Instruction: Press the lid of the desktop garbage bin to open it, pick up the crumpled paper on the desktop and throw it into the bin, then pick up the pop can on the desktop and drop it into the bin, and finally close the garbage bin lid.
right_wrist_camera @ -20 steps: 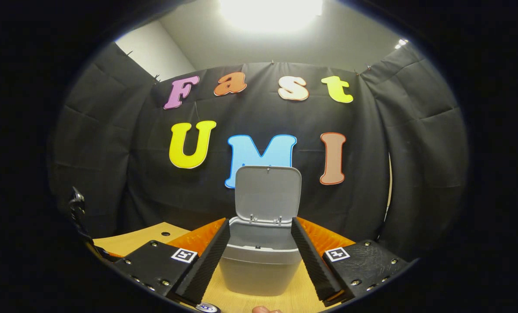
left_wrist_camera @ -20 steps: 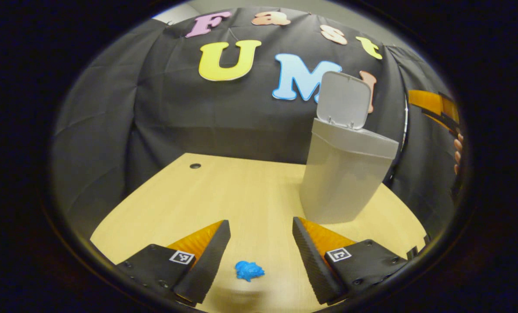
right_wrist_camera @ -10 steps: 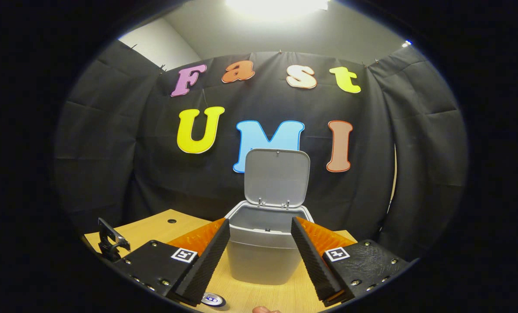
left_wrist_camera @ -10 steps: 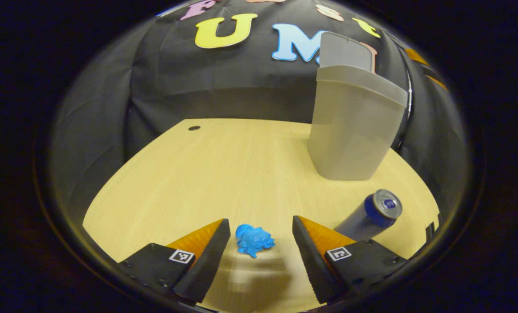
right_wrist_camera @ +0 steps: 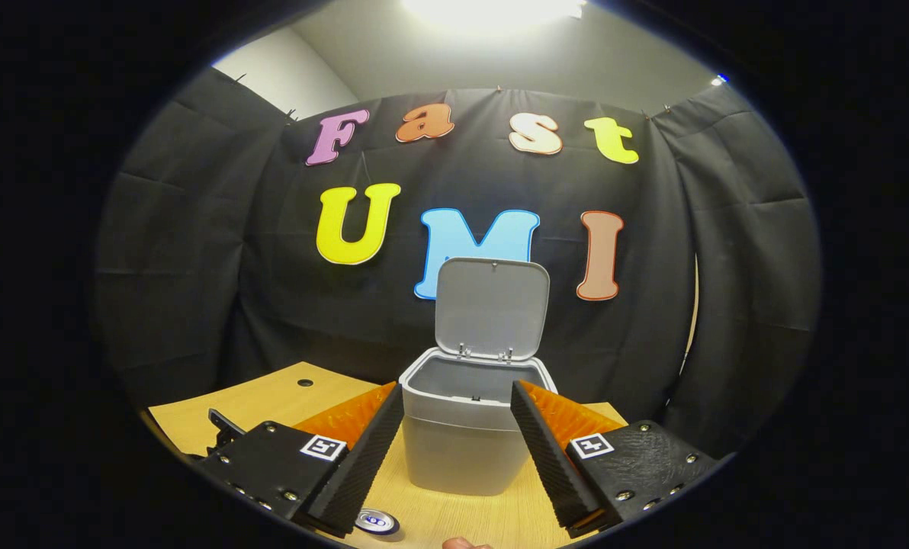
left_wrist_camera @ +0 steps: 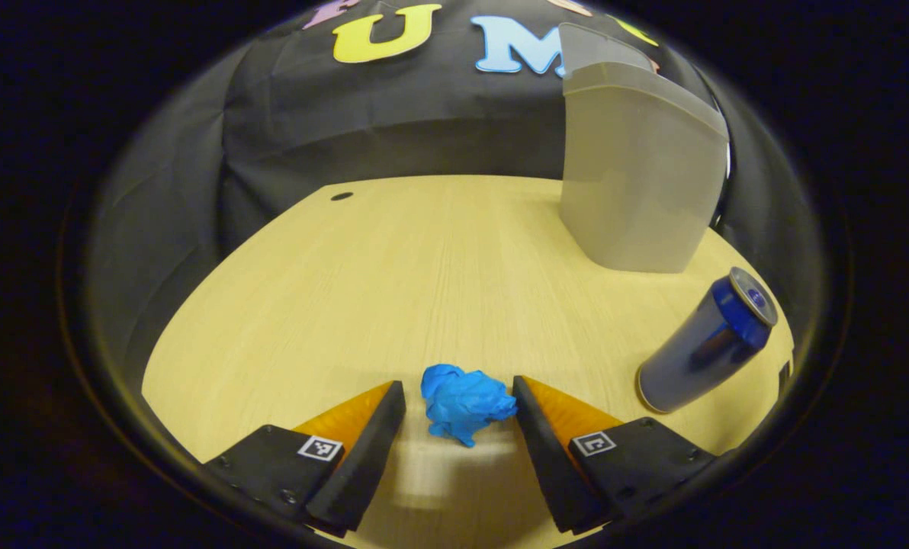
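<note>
Left gripper jaws spread wide around crumpled paper on desk, nothing gripped; right gripper likewise released; closing off-centre risks nudging it away.

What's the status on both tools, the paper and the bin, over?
Left tool open, straddling blue crumpled paper on desk. Right tool open, empty, facing bin, lid up. Pop can upright, clear of path.
</note>
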Motion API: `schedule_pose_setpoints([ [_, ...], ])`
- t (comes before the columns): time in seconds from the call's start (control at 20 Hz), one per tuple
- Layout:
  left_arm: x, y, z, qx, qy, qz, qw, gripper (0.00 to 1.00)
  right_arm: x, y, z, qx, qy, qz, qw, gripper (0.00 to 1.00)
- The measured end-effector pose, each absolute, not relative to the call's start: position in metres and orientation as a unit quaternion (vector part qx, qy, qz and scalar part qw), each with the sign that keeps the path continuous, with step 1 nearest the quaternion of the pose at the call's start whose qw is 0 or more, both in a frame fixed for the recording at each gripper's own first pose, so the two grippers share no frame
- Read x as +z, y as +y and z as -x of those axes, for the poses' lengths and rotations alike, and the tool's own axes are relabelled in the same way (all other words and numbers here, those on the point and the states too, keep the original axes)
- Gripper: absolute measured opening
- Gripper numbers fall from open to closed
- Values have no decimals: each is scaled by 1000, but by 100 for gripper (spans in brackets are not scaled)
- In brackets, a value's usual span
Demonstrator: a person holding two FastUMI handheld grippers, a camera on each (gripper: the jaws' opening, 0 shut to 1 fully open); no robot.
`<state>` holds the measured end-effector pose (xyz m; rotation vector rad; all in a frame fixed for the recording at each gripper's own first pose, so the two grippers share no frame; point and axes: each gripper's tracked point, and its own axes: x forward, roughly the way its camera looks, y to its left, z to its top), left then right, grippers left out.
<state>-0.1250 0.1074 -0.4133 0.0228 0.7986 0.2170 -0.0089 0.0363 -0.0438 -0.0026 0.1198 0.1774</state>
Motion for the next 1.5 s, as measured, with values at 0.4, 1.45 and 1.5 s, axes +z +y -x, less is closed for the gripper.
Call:
schedule_pose_setpoints([
  [0.4, -417, 108, 121, 100, 379, -30, 920, 49, -43, 36, 1, 91, 57, 6, 994, 92],
  [1.45, -290, 83, 50, 76, 282, -60, 955, 23, -58, 6, -16, 75, 60, -6, 995, 92],
  [1.5, -271, 79, 39, 74, 265, -61, 959, 22, -57, 5, -16, 74, 59, -5, 995, 91],
])
